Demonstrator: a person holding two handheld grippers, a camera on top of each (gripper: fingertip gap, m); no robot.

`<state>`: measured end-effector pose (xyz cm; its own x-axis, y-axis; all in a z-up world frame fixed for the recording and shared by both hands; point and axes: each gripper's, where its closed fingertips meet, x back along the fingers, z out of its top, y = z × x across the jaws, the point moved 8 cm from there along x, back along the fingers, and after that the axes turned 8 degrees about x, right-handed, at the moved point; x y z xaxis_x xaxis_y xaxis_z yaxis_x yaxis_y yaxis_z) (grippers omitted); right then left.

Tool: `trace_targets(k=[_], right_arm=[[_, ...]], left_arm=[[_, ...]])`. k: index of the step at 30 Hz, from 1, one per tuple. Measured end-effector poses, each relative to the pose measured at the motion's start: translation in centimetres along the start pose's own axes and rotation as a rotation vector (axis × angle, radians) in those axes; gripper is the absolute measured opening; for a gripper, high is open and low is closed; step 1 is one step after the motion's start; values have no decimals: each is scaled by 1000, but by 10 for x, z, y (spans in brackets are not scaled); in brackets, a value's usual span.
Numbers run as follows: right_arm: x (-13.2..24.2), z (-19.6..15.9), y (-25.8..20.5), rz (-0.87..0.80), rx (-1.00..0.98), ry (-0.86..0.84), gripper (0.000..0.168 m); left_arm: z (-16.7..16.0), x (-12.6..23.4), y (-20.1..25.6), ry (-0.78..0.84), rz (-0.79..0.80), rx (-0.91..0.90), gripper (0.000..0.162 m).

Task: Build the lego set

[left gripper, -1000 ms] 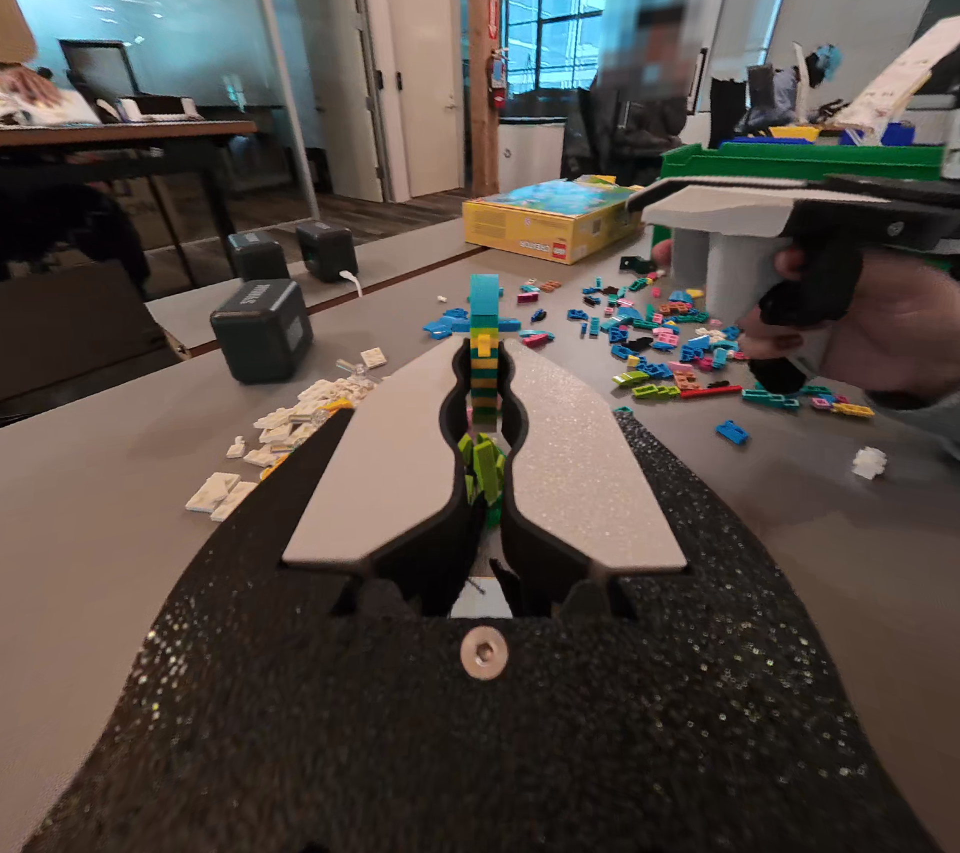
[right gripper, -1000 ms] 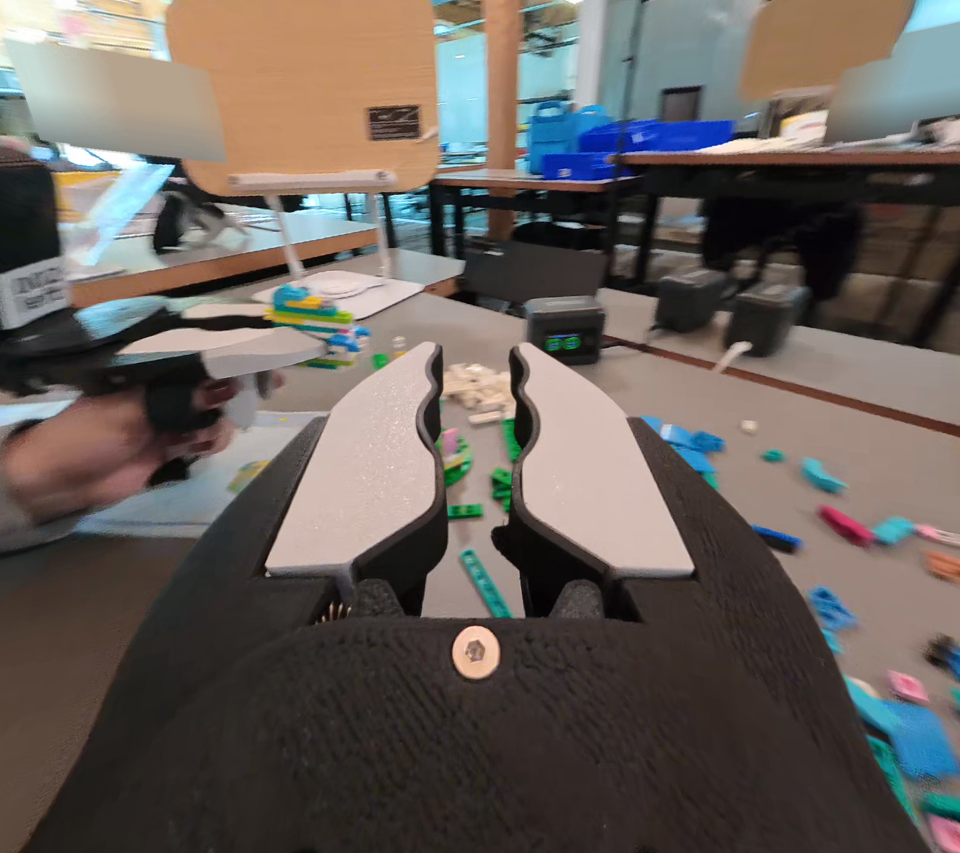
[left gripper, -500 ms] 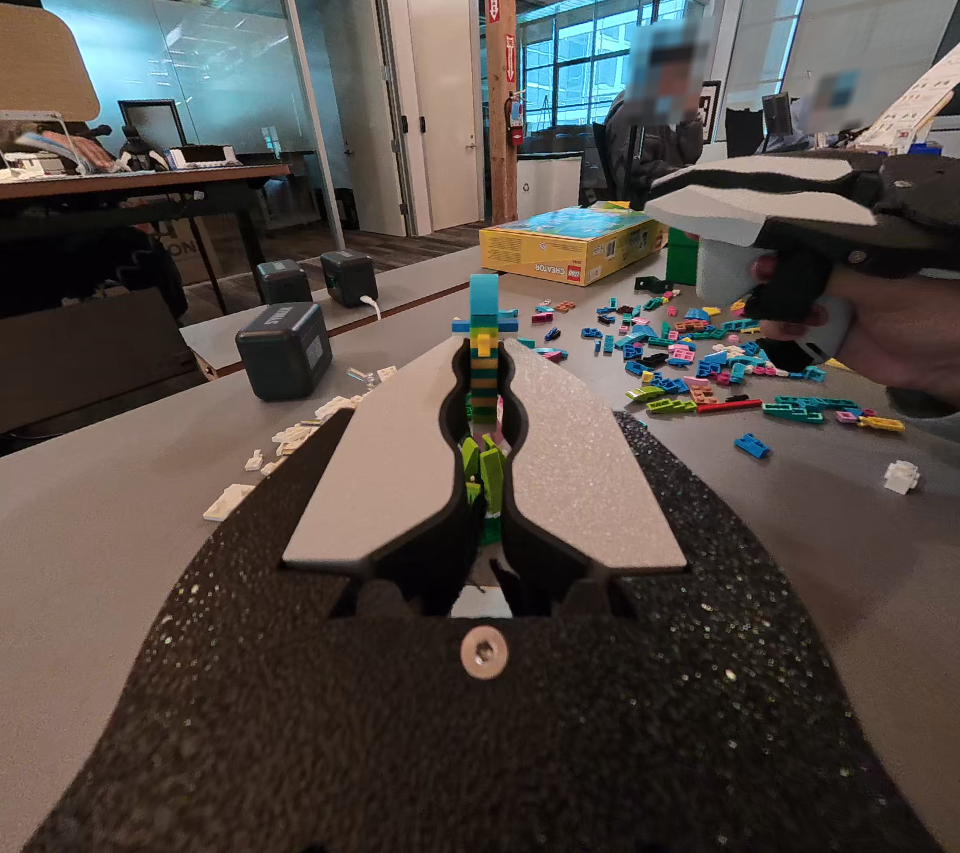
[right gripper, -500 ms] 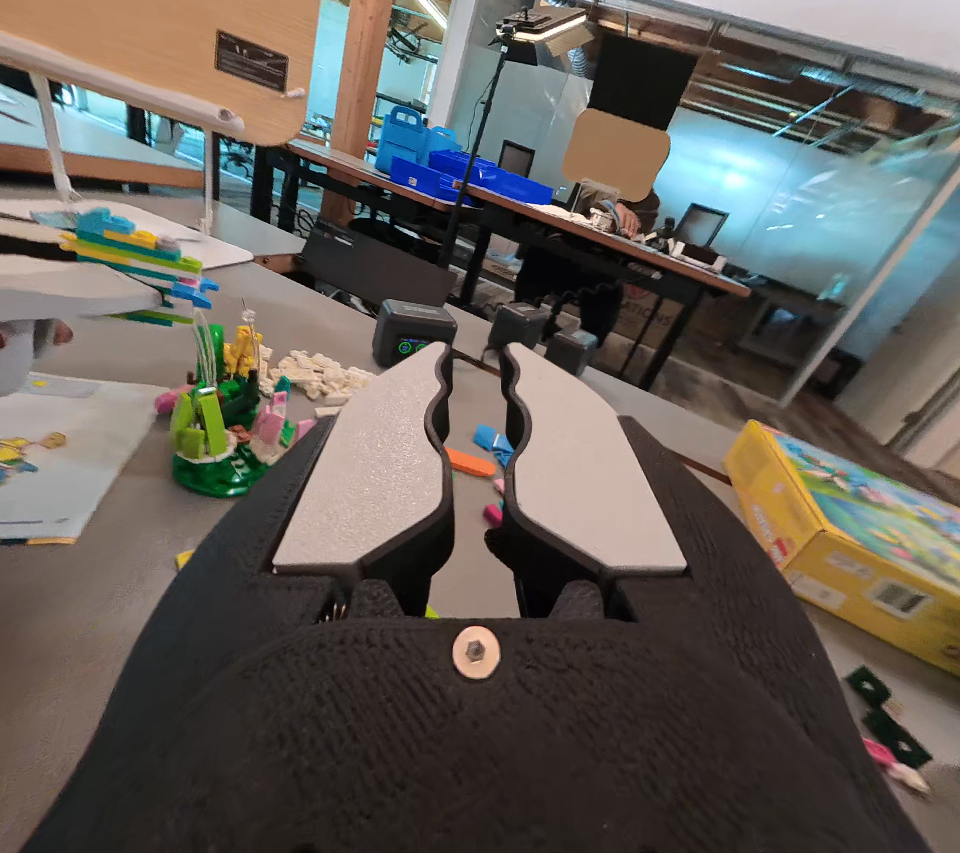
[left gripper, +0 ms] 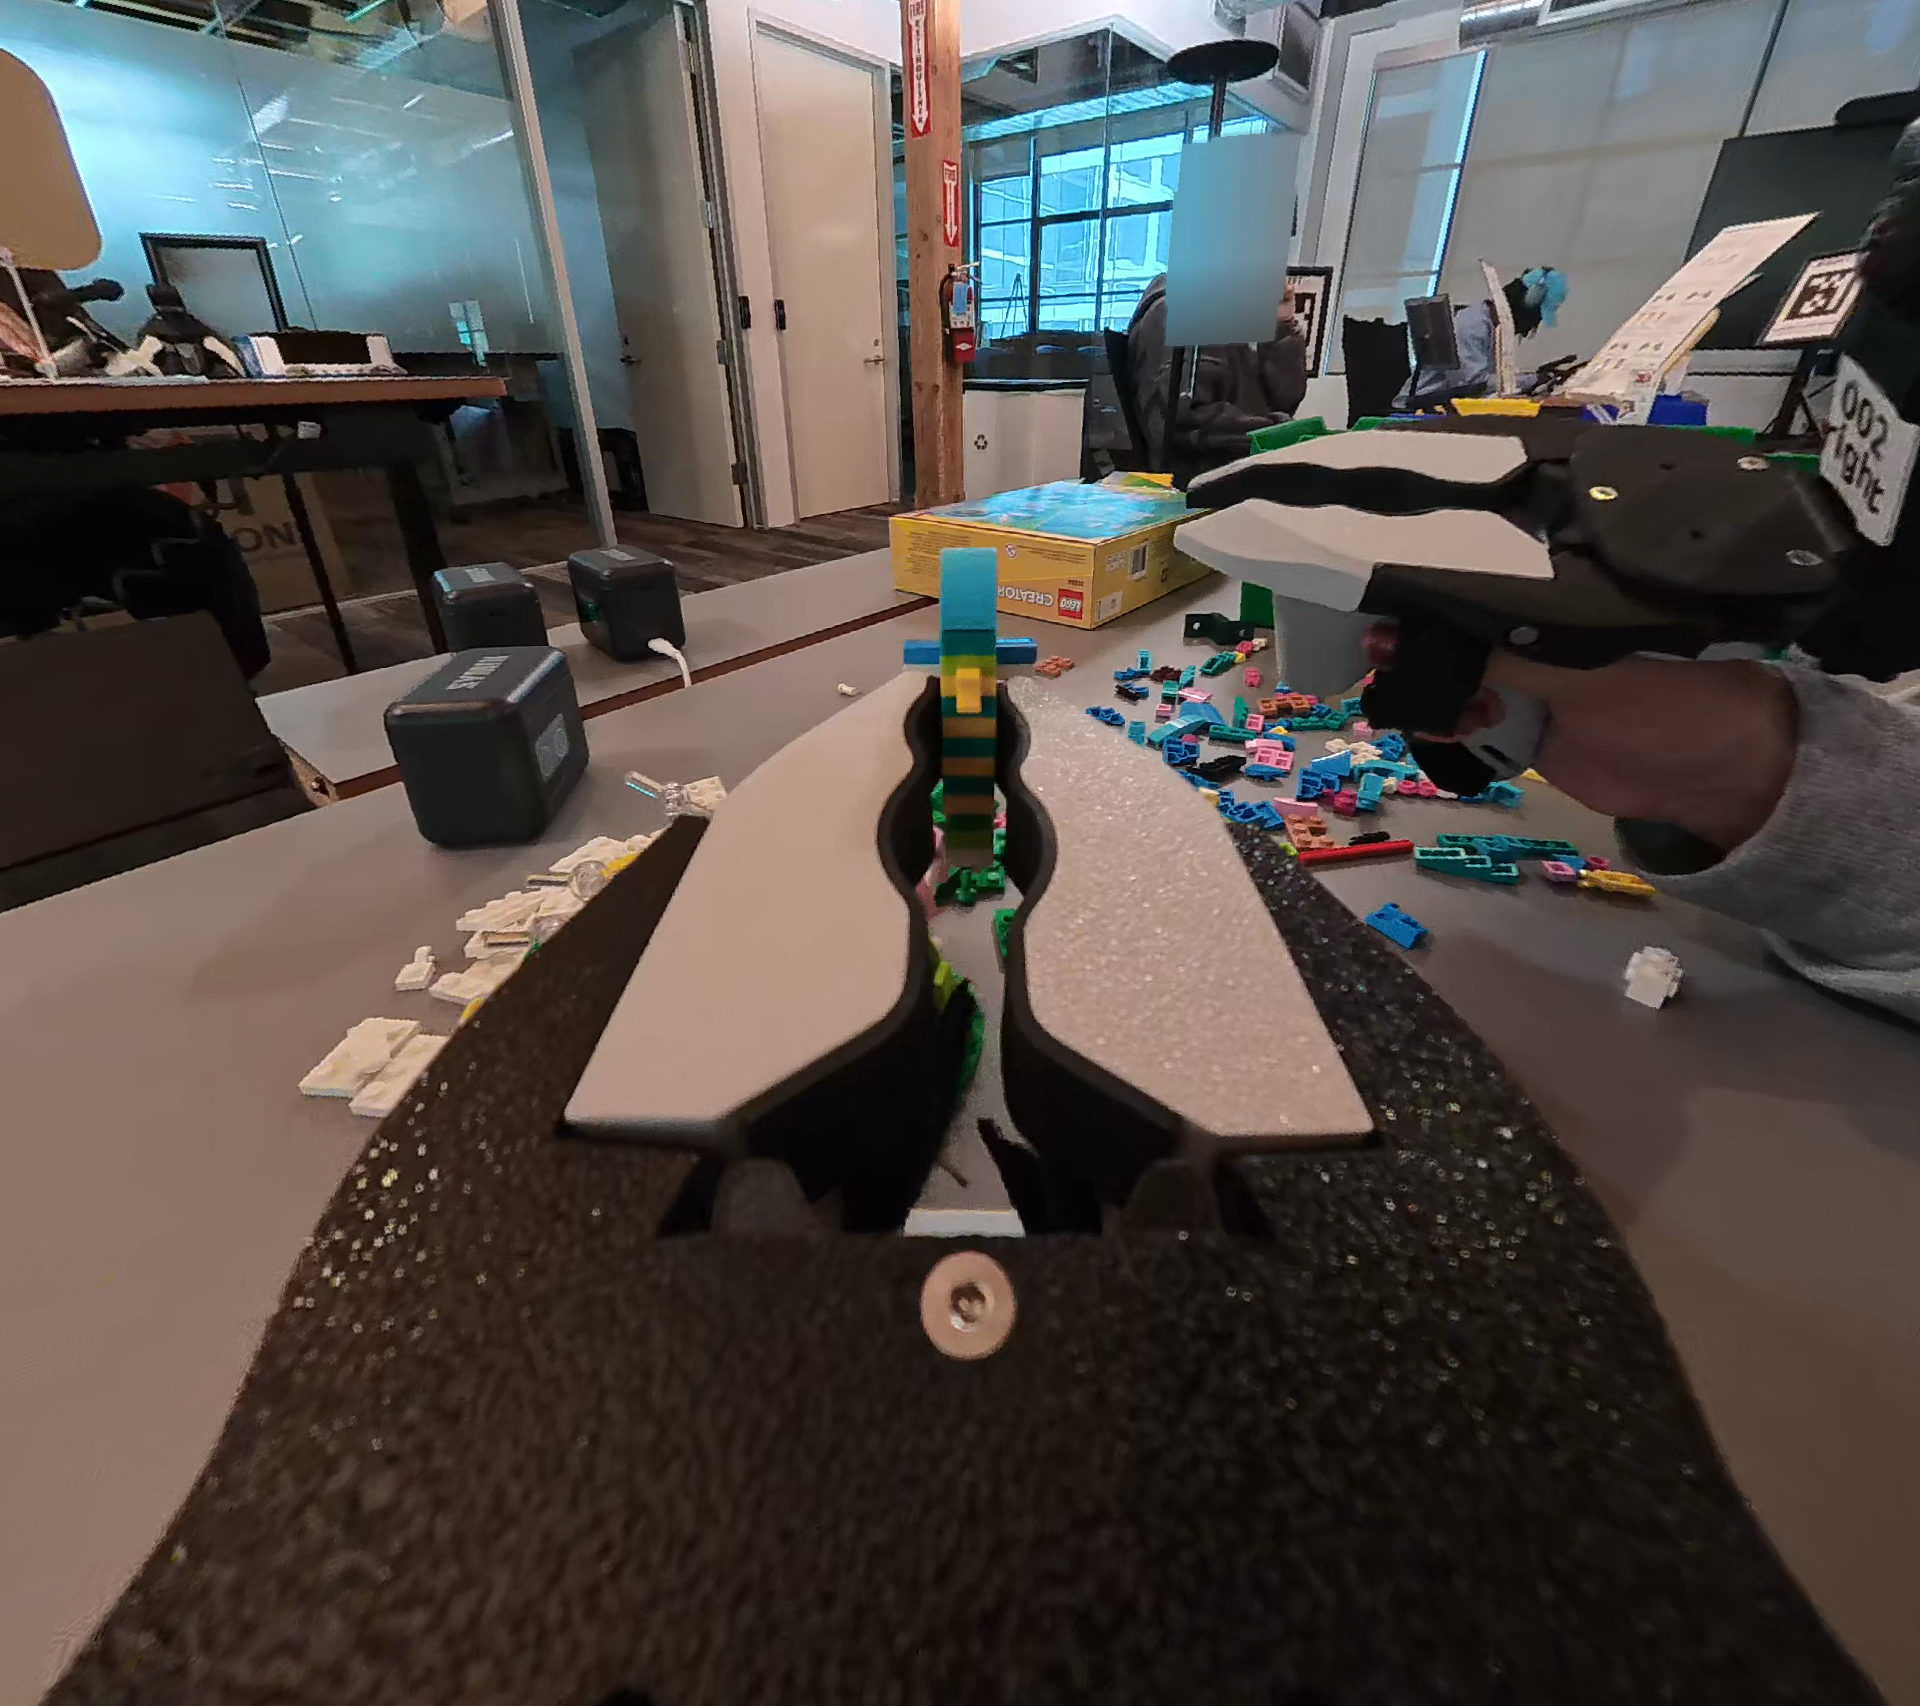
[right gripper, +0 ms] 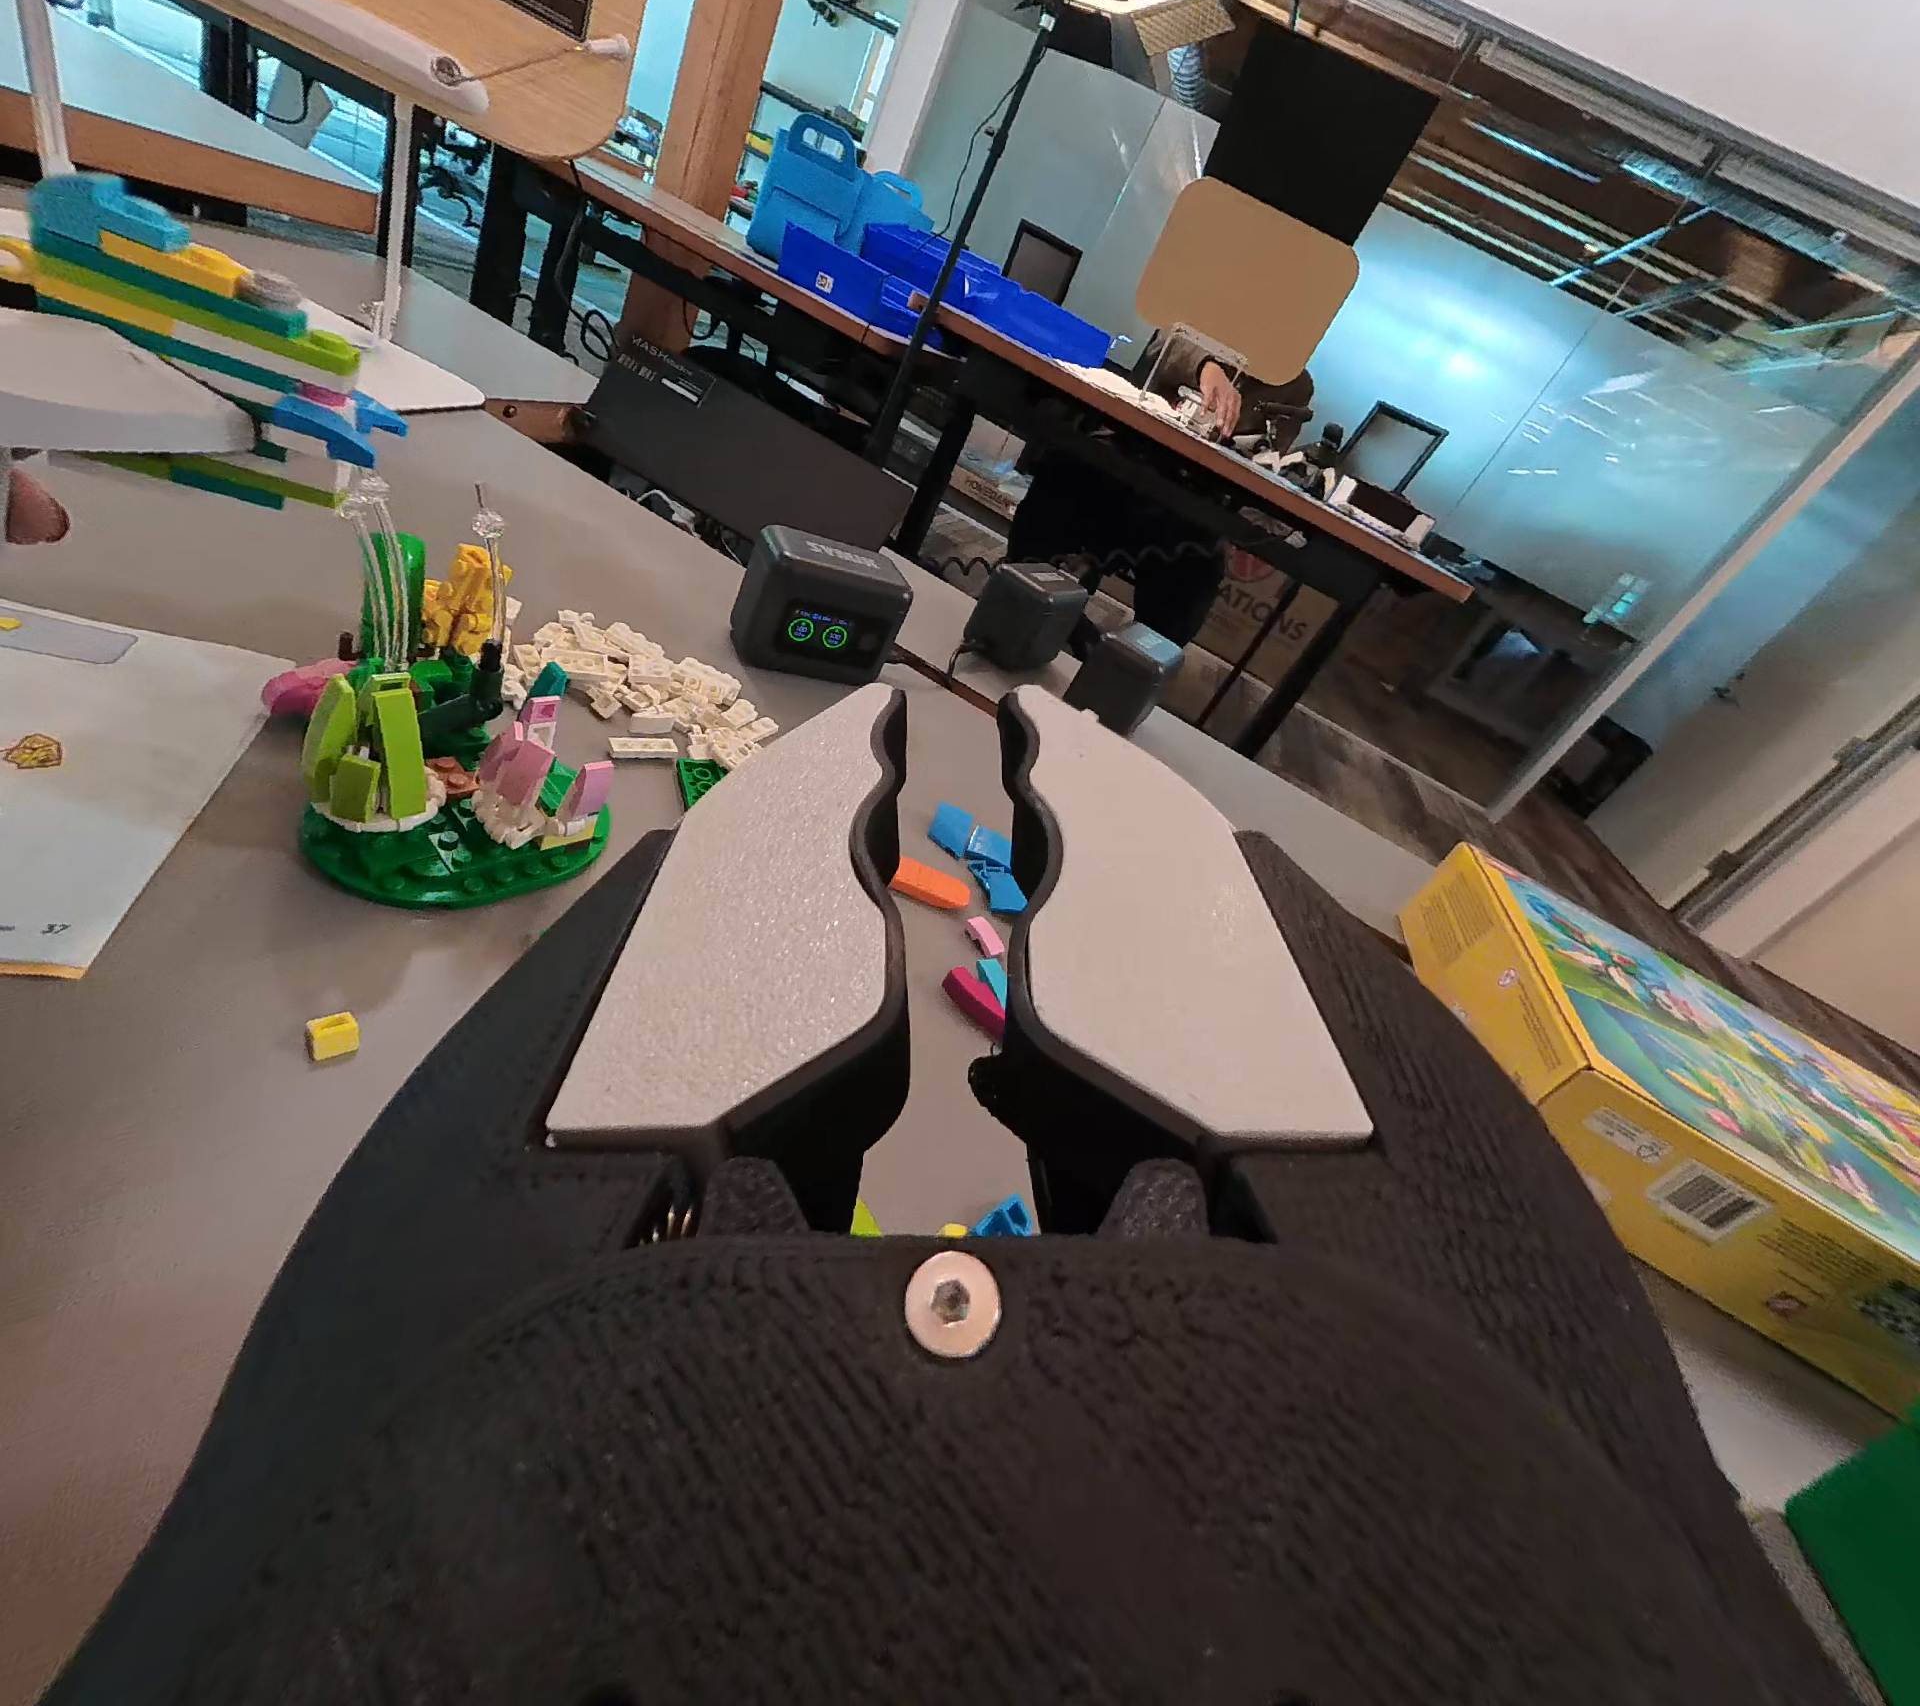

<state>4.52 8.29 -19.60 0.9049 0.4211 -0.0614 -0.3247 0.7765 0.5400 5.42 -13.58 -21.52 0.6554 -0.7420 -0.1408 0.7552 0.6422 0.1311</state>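
My left gripper (left gripper: pixel 966 700) is shut on a striped stack of blue, green and yellow plates (left gripper: pixel 966 617) and holds it above the grey table. In the right wrist view the stack (right gripper: pixel 187 306) juts from the left gripper's fingers (right gripper: pixel 104 399) at the far left, above a small garden model on a round green base (right gripper: pixel 447 783). My right gripper (right gripper: pixel 951 711) is empty, its jaws a narrow gap apart, above loose coloured pieces (right gripper: pixel 961 877). In the left wrist view it (left gripper: pixel 1216 513) hovers at the right, held by a hand.
White pieces (right gripper: pixel 644 680) lie behind the model, and an instruction booklet (right gripper: pixel 114 783) lies to its left. A yellow box (right gripper: pixel 1683 1095) is at the right. Dark power banks (left gripper: pixel 483 742) stand at the table's far edge. Many coloured pieces (left gripper: pixel 1278 752) lie scattered under the right gripper. The gap from one gripper's tips to the other's is roughly 12 cm.
My right gripper has swung right and tilted, bringing the garden model and yellow box into view. My left gripper has kept its hold on the stack and lifted a little.
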Motion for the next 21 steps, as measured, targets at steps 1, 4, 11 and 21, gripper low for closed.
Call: trace_targets(k=[1,4,11,21], right_arm=[[0,-2,1,-1,-6,-3,16],[0,-6,5,-14,-19,-26,16],[0,-10,6,-26,58,-54,16],[-3,-10,-33,341,145,-57,16]], left_arm=[[0,0,1,5,-1,3,8],[1,2,4,15,-3,-19,8],[-2,3,6,31,11,-89,8],[0,3,8,63,13,-84,8]])
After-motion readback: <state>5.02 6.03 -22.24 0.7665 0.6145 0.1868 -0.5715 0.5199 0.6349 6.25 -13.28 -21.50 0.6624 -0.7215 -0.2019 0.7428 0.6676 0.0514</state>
